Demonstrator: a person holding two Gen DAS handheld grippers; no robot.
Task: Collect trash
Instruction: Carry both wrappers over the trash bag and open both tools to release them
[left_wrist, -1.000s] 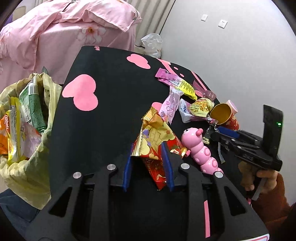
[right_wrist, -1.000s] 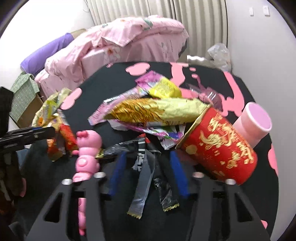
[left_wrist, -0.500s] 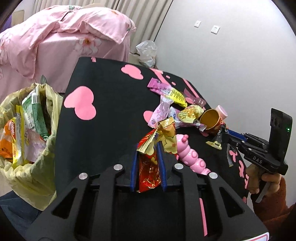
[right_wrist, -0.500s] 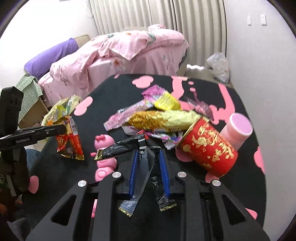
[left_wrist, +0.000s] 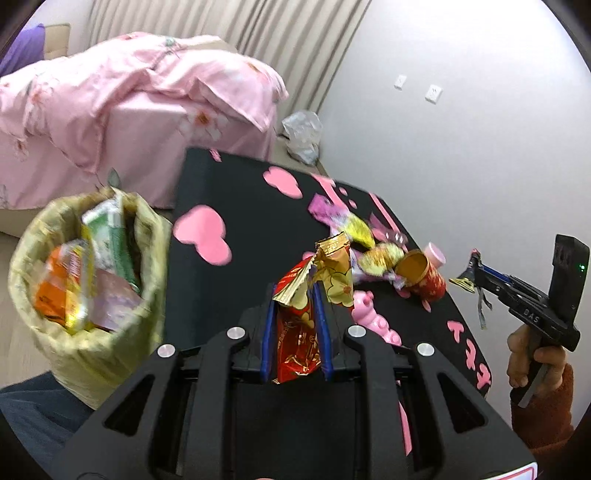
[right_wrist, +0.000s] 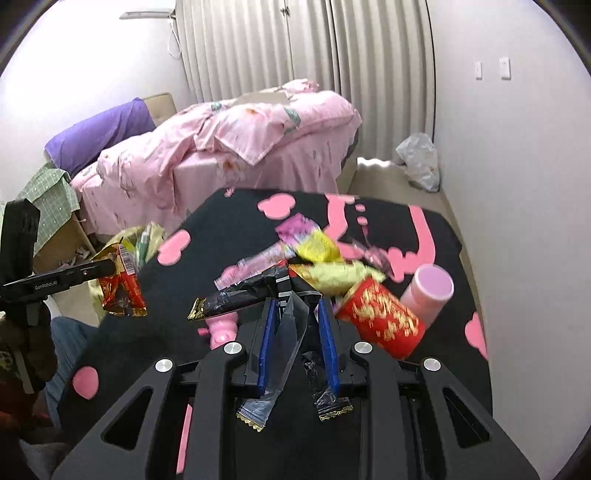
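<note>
My left gripper (left_wrist: 294, 295) is shut on a red and gold wrapper (left_wrist: 295, 332) and holds it above the black table (left_wrist: 229, 192). Left of it stands an open yellow trash bag (left_wrist: 88, 273), stuffed with packets. My right gripper (right_wrist: 295, 306) is shut on a black wrapper (right_wrist: 236, 299); clear strips (right_wrist: 288, 343) hang between its fingers. Both are raised off the table. Several wrappers (right_wrist: 317, 254), a red cup (right_wrist: 384, 321) on its side and a pink cup (right_wrist: 432, 291) still lie on the table. The left wrist view shows the right gripper (left_wrist: 476, 266) at the right, held by a hand.
A pink caterpillar toy (left_wrist: 369, 317) lies just beyond my left fingers. A bed with pink covers (right_wrist: 240, 147) stands behind the table. A white plastic bag (right_wrist: 421, 162) sits on the floor by the wall. A cardboard box under a green checked cloth (right_wrist: 48, 203) is at far left.
Both grippers closed on their wrappers and lifted them off the table. The left one moved toward the trash bag side; the pile on the table now looks farther off.
</note>
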